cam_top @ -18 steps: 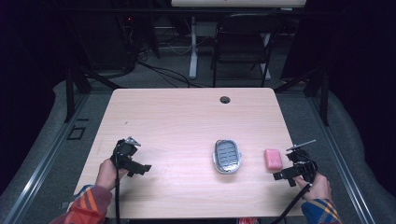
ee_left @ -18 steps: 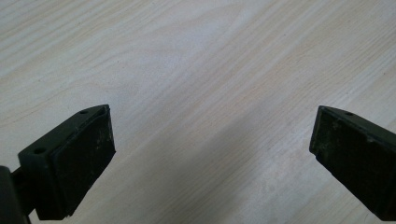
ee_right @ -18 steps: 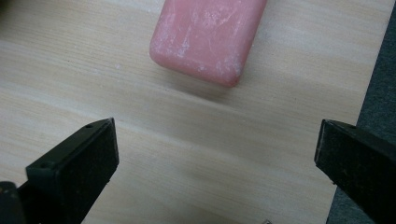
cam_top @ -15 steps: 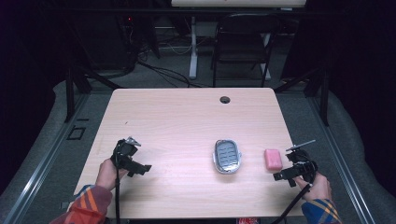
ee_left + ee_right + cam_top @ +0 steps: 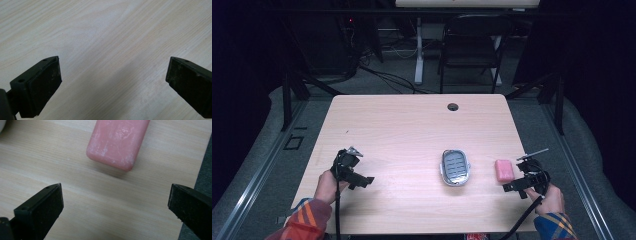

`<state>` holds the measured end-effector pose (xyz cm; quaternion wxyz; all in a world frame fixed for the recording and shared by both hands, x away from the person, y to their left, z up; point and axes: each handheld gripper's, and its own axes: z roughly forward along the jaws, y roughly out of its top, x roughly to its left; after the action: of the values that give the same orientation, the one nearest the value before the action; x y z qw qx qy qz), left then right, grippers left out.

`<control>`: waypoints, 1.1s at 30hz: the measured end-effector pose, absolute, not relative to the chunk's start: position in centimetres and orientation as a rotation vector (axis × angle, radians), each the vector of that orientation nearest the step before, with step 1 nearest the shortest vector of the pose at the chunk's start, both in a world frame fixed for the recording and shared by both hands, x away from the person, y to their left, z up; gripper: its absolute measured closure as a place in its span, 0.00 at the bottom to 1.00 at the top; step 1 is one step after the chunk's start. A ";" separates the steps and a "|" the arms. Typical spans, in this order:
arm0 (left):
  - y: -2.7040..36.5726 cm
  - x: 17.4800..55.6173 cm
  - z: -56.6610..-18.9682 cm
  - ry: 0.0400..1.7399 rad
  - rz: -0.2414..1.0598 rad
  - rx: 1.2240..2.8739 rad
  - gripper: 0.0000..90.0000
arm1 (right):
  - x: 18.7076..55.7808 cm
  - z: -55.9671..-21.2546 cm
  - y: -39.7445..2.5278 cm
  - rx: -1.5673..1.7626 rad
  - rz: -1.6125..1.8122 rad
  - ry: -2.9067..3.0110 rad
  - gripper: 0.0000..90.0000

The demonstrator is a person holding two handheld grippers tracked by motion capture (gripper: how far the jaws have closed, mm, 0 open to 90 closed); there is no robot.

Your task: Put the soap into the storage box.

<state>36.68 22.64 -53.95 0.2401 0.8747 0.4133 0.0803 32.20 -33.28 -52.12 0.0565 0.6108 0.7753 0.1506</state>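
Your right gripper (image 5: 517, 184) sits low at the table's (image 5: 412, 130) near-right edge w/ jaws spread wide, aimed at the pink soap bar (image 5: 117, 142) — scuffed whitish, lying flat just beyond, right of the grey soap dish (image 5: 455, 167) — while your left gripper (image 5: 357, 177) rests near-left, jaws apart, nothing between.

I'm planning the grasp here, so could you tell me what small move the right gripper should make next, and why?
Probably ease the right gripper forward over the pink soap bar: its jaws stand wide open, and the bar lies just ahead on the table, untouched.
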 end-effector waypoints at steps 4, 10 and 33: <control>22.6 36.7 -53.9 1.133 0.222 2.395 0.00 | 32.3 -51.8 -32.9 1.869 0.494 2.324 0.00; 22.6 36.7 -54.0 1.135 0.221 2.398 0.00 | 32.9 -51.1 -32.1 1.869 0.503 2.315 0.00; 22.5 36.9 -54.1 1.129 0.209 2.392 0.00 | 36.7 -50.6 -31.6 1.966 0.502 2.263 0.00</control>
<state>36.91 22.52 -54.10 0.2417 0.8749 0.4128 0.0765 36.72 -31.56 -50.55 0.0512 0.6460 0.7436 0.1649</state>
